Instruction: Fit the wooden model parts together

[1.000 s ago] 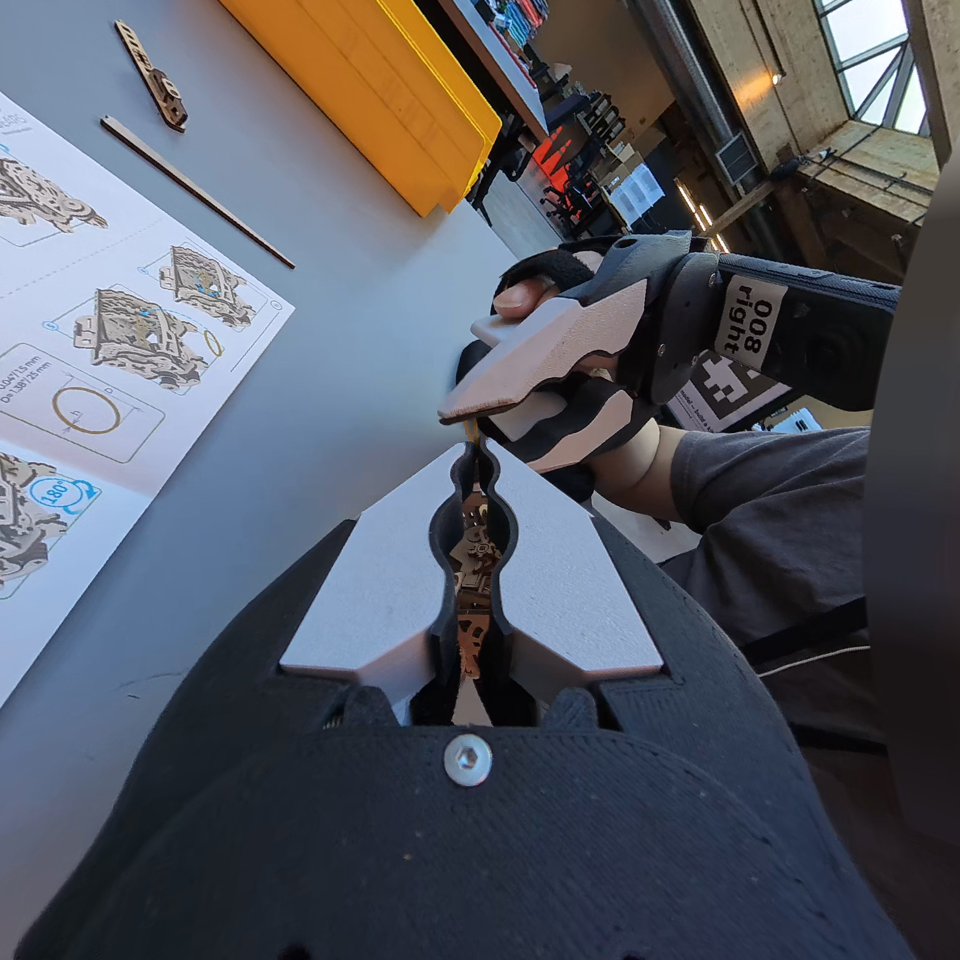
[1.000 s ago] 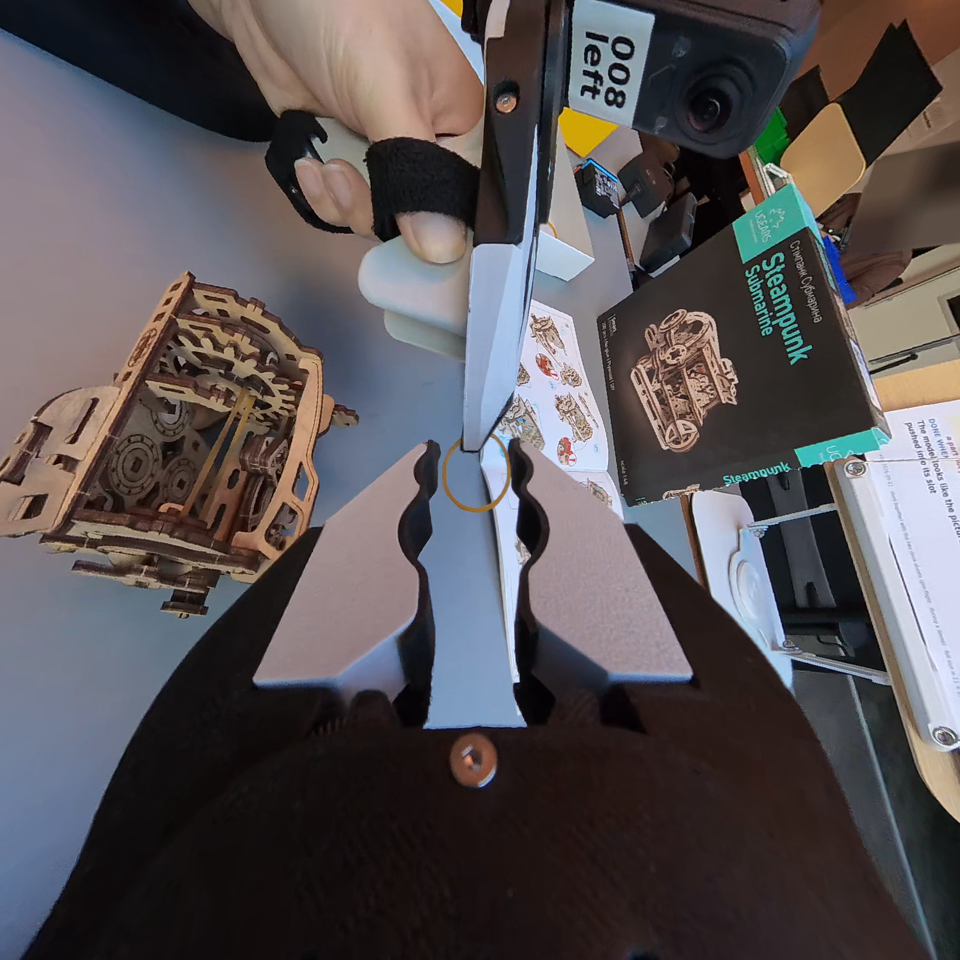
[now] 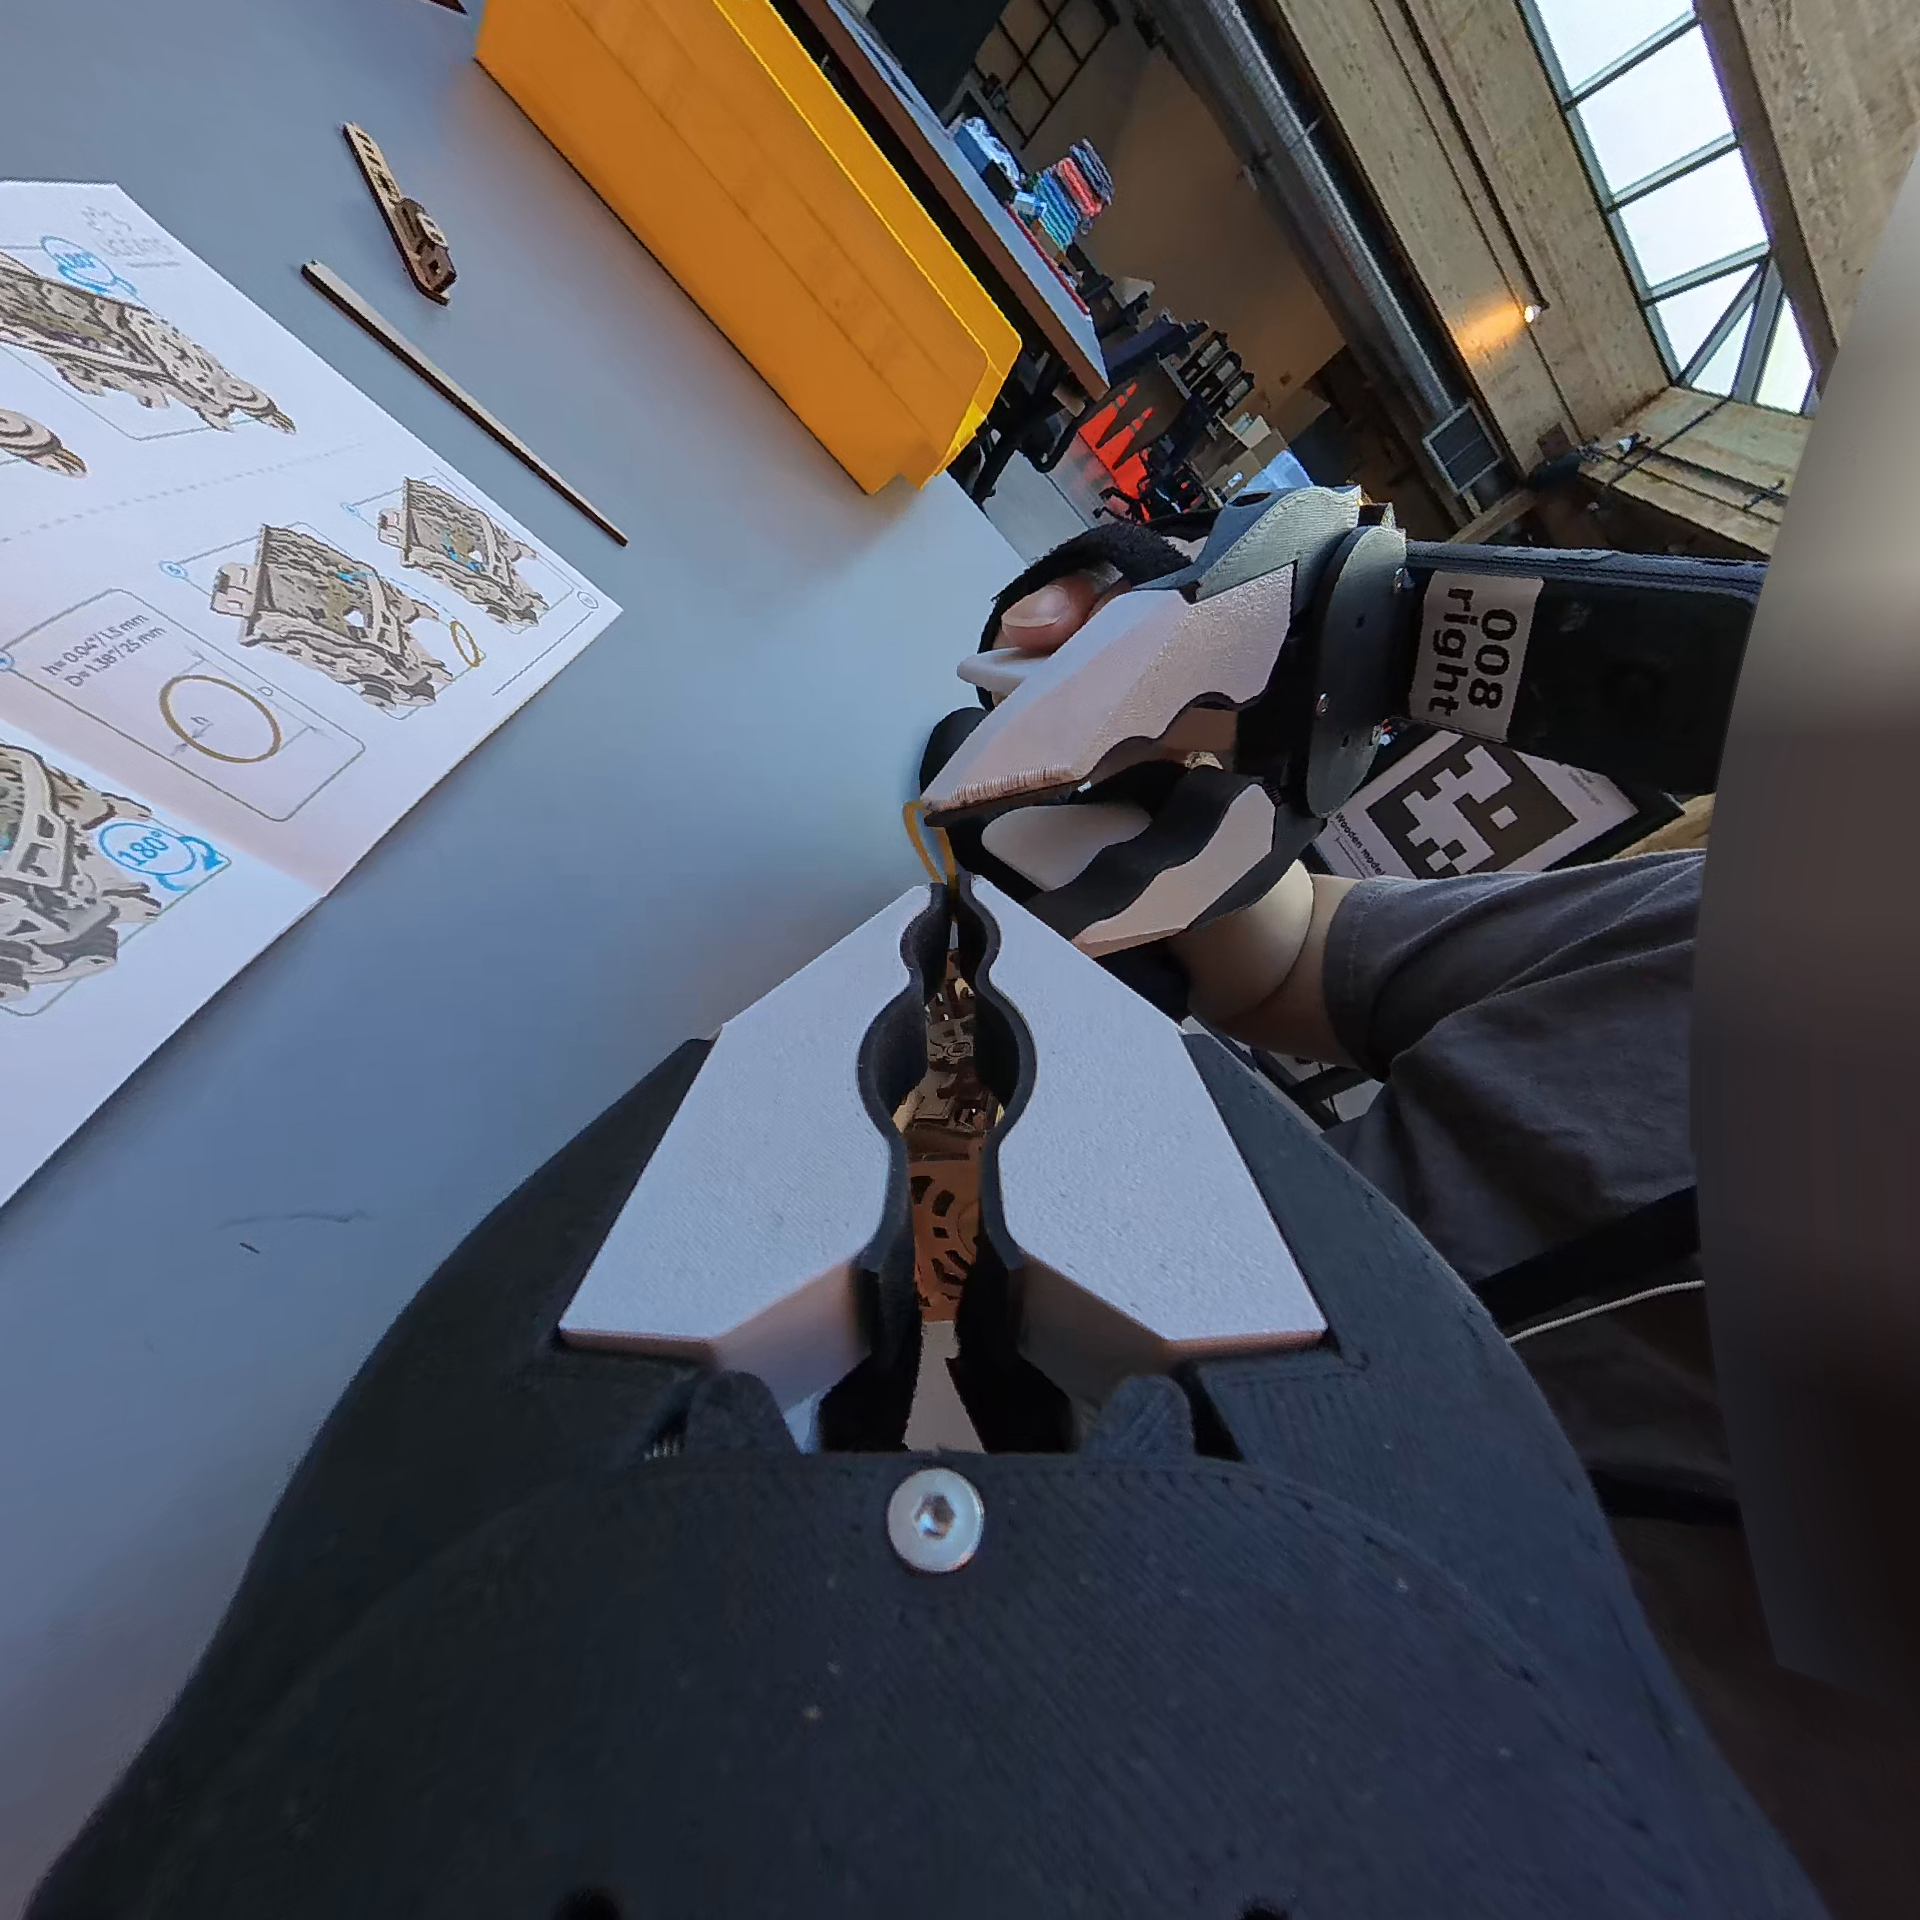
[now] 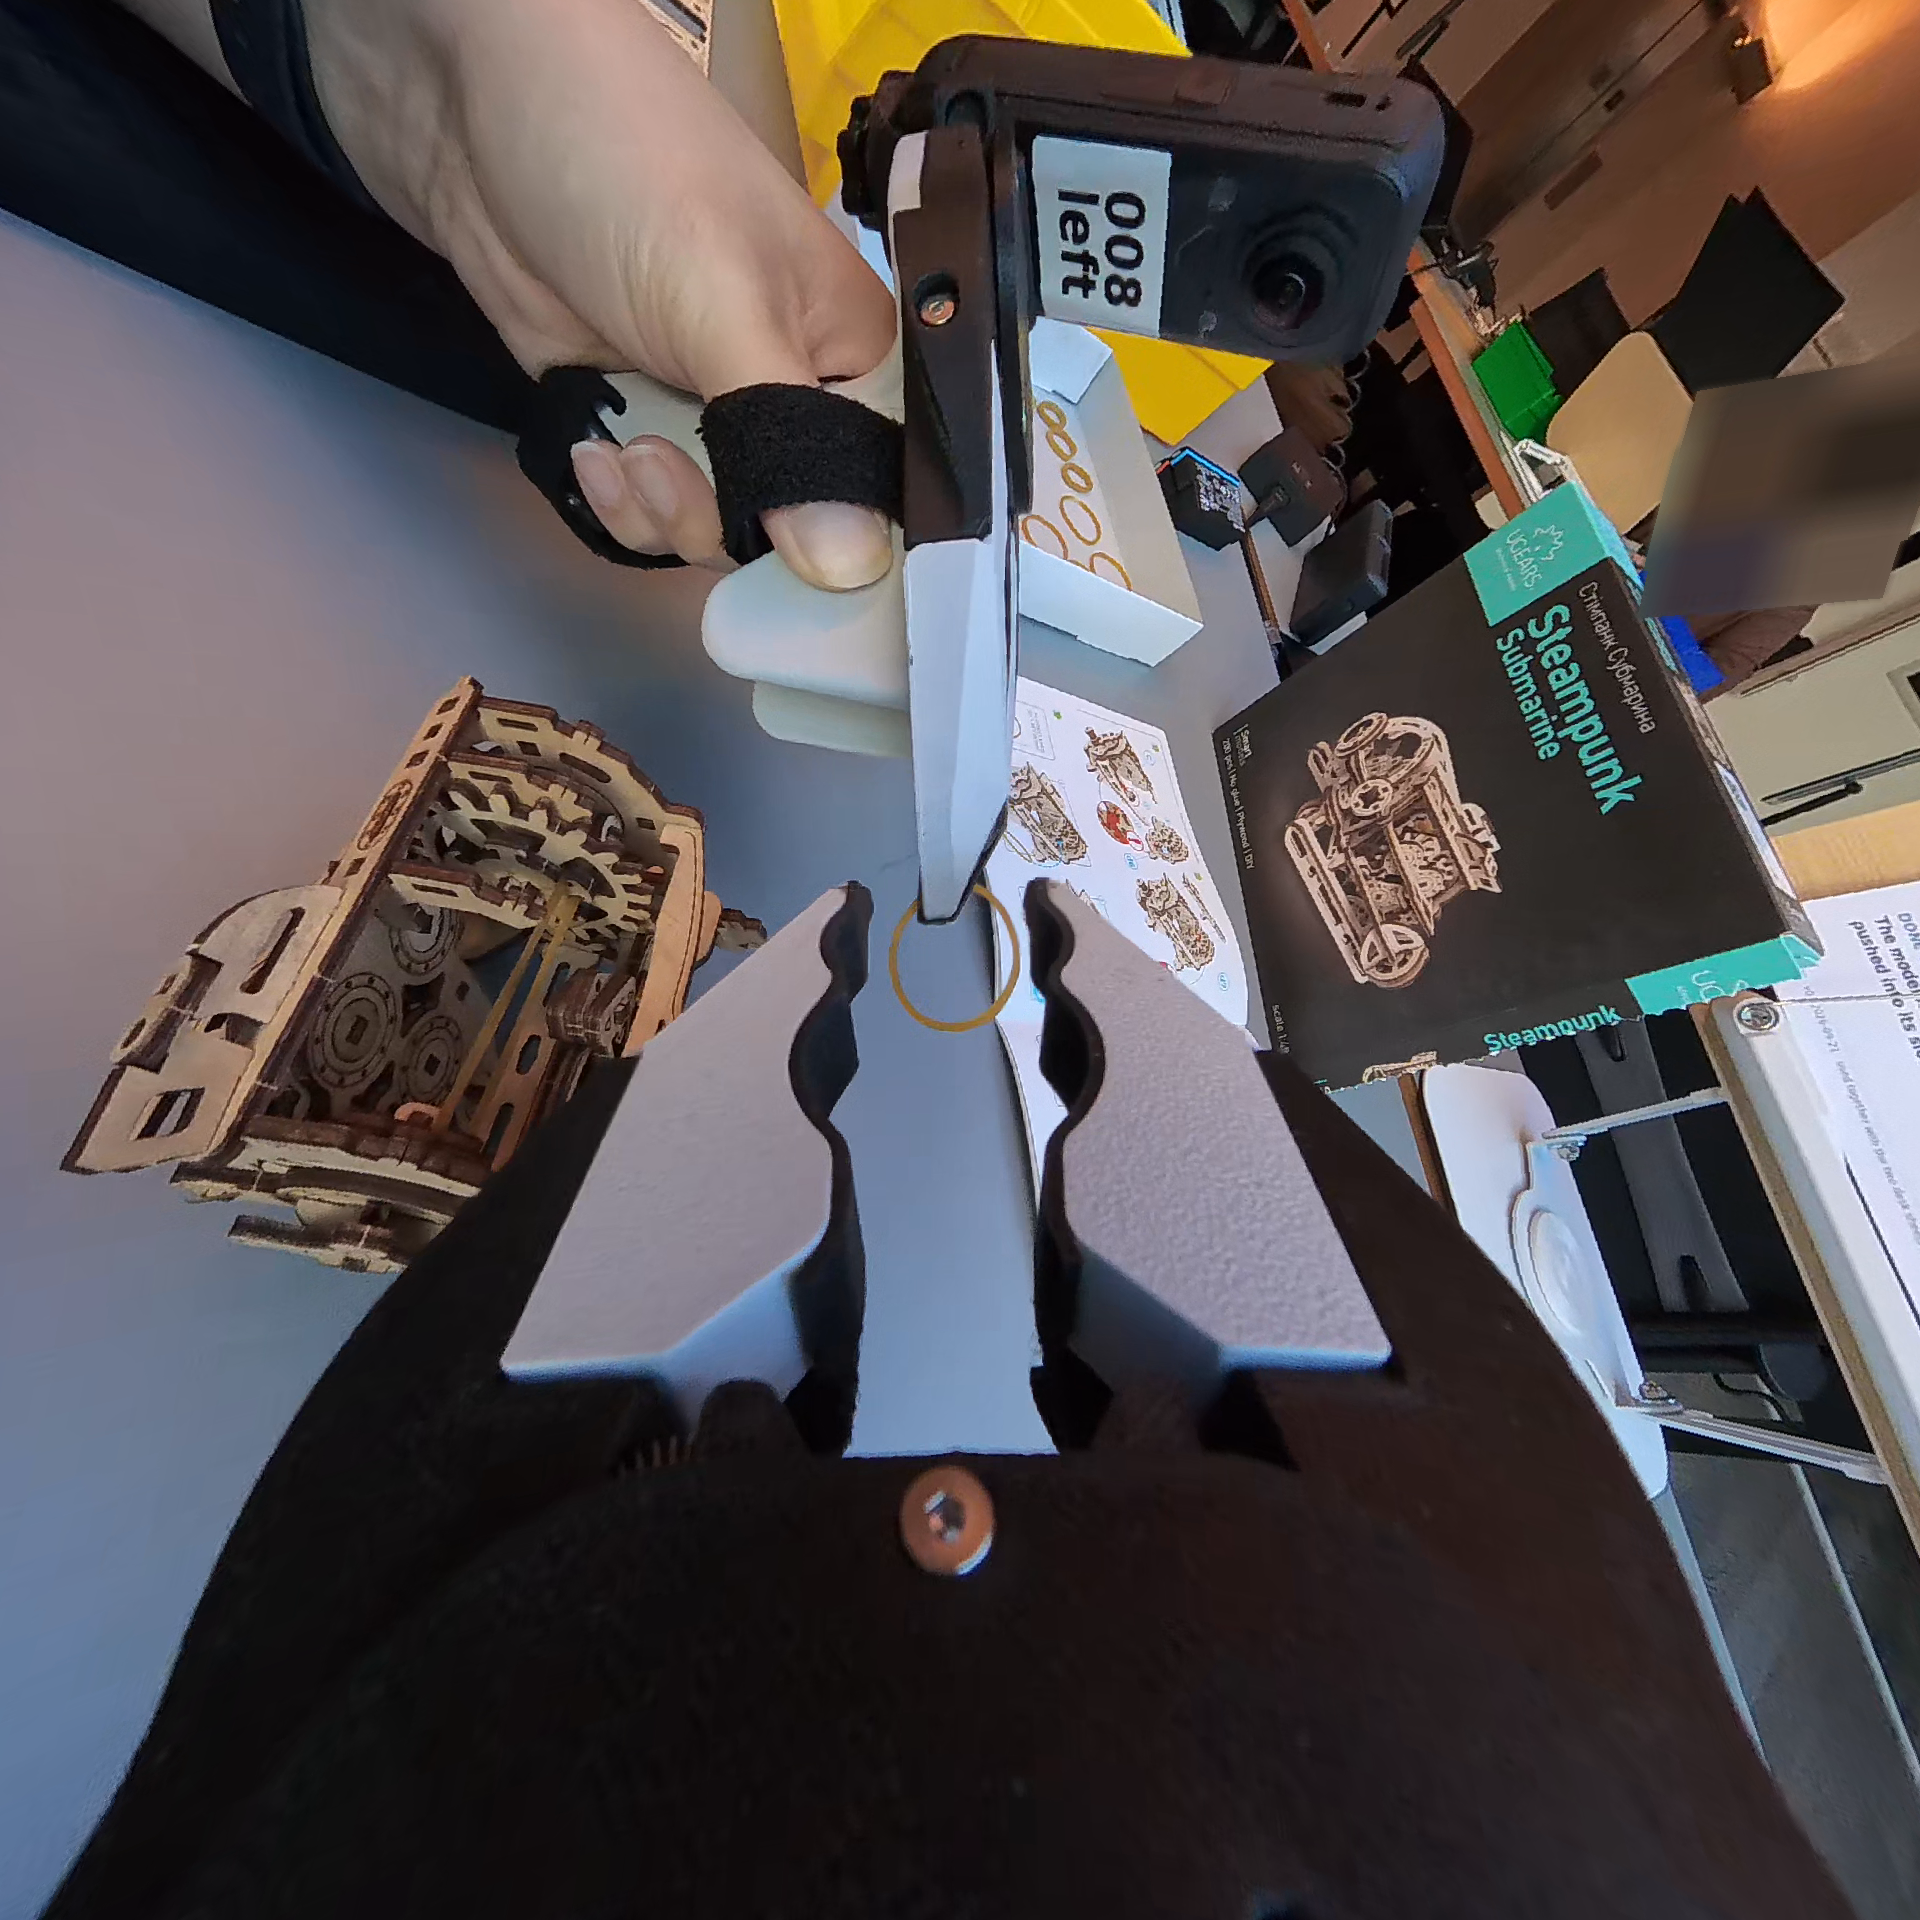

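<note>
A thin yellow rubber band (image 4: 951, 1027) hangs as a loop from my left gripper (image 3: 953, 896), which is shut on it; a short bit of band (image 3: 916, 831) sticks out past its tips. In the right wrist view the left gripper (image 4: 940, 899) comes down from above, and its tips and the band sit between the open fingers of my right gripper (image 4: 948, 896). The right gripper (image 3: 966, 821) also shows in the left wrist view, just beyond the band. The partly built wooden gear model (image 4: 395, 987) stands on the grey table to the left, apart from both grippers.
An instruction sheet (image 3: 260, 623) lies on the table, with a thin wooden strip (image 3: 457, 395) and a small wooden part (image 3: 405, 218) beyond it. A yellow bin (image 3: 748, 229) stands behind. A black kit box (image 4: 1475, 831) and a white tray of rubber bands (image 4: 1101, 540) are at the right. My left and right fingertips are right by each other.
The left gripper has tilted and drawn back a little, so more of the band shows past its tips. The right gripper stays open around the band.
</note>
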The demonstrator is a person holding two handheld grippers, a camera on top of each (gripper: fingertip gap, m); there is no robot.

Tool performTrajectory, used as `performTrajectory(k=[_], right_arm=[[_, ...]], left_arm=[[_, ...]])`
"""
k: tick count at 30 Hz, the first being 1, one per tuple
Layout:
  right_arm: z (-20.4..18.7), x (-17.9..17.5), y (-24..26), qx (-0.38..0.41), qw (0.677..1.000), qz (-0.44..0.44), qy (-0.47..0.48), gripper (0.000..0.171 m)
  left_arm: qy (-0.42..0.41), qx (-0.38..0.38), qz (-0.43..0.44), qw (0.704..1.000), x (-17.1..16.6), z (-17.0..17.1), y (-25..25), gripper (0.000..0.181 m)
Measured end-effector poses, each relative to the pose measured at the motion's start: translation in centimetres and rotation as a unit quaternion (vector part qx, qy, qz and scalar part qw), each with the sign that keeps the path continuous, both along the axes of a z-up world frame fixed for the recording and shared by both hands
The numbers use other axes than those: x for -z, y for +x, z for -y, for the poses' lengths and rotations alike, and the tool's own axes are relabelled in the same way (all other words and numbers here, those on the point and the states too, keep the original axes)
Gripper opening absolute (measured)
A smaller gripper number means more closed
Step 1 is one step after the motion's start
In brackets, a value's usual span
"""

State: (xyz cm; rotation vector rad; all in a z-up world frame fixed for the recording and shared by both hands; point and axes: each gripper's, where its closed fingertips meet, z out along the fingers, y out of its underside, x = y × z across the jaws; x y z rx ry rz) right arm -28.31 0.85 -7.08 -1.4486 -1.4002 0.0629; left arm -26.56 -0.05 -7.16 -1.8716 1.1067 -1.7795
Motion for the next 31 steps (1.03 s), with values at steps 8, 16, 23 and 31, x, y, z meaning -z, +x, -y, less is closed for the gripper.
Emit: performTrajectory(k=[8,16,23,31], right_arm=[[0.0,0.2,-0.1,-0.004,1.0,-0.006,-0.005,0.025],[-0.1,-0.8,1.2,-0.011,0.996,-0.075,-0.041,0.024],[-0.9,-1.0,2.9,0.004,0.992,-0.111,-0.06,0.024],[-1.7,-0.9,3.7,0.026,0.991,-0.119,-0.059,0.024]], left_arm=[[0.0,0.005,0.008,1.0,-0.2,0.3,0.1,0.0],[0.0,-0.006,0.017,1.0,-0.4,-0.6,-0.4,0.0],[-0.025,-0.005,0.016,1.0,0.2,-1.2,-0.6,0.0],[-0.035,-0.003,0.015,0.999,0.6,-1.5,-0.7,0.0]])
